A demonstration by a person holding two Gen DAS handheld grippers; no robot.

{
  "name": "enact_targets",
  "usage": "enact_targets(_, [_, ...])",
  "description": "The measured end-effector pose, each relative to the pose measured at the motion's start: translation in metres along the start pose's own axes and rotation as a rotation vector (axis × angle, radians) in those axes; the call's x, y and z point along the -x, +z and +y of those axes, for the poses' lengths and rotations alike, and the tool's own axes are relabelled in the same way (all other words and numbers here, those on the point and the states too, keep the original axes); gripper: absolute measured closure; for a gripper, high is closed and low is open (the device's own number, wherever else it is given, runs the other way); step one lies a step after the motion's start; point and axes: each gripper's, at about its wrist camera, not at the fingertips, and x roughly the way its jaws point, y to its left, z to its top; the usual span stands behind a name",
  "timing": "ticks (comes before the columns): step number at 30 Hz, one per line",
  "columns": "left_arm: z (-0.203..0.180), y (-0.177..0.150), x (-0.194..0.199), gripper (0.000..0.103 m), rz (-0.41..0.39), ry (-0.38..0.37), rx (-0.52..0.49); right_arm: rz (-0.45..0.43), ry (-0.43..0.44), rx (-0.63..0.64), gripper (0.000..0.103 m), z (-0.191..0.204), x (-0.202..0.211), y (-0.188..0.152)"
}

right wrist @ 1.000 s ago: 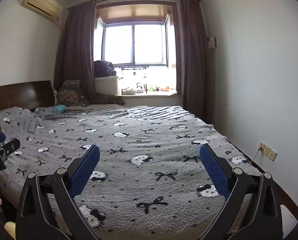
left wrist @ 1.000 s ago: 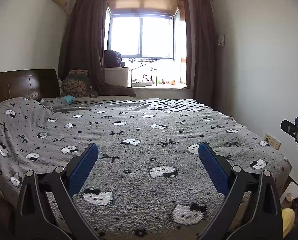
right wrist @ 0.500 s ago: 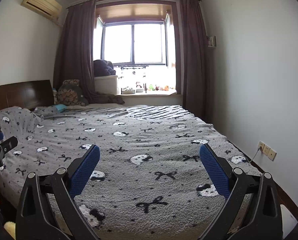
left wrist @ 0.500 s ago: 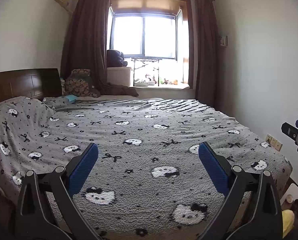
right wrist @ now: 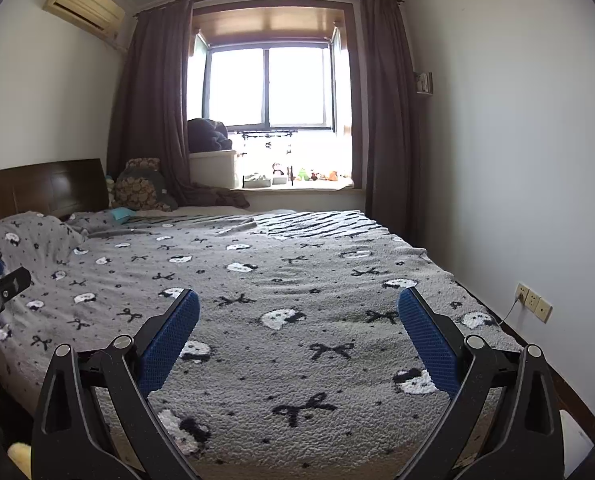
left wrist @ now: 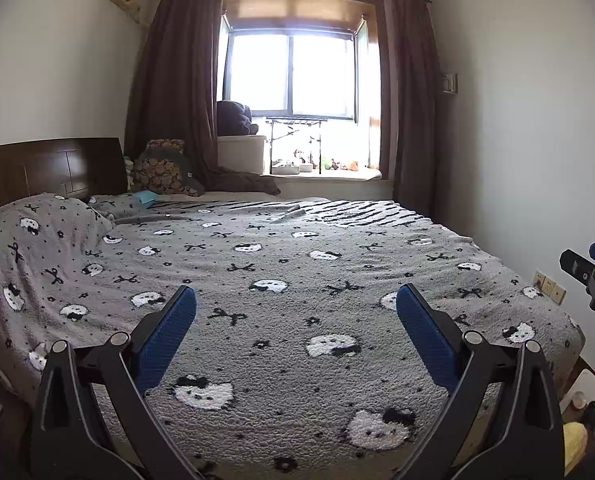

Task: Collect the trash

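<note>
One bed (left wrist: 297,280), two grippers (left wrist: 296,304)

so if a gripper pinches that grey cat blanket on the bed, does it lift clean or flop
The blanket looks thick and fleecy, so it would likely flop and drape. It covers the whole bed, so a pinch probably tents one spot. The pile probably grips the pads well.

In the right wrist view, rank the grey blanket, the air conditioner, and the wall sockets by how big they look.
As they appear there:
1. grey blanket, by far the largest
2. air conditioner
3. wall sockets, smallest

The fisheye lens and differing distances skew this, so true sizes are unsure.
</note>
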Motion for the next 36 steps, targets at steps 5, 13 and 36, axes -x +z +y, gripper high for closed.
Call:
enact_targets(5, [0.0016, -0.0002, 0.001, 0.008, 0.004, 0.003, 0.003, 0.001, 0.001, 0.002, 0.003, 0.0005, -0.0007, -0.0001])
enact_targets(13, [0.0025, 0.0022, 0.0015, 0.008, -0.002, 0.006, 0.005, -0.001, 0.003, 0.001, 0.003, -0.0001, -0.0014, 0.0011])
enact_targets(36, [0.0041, 0.0052, 0.0065, 0.008, -0.011, 0.024, 0.008, 0.004, 0.01, -0.002, 0.003, -0.0014, -0.003, 0.0004])
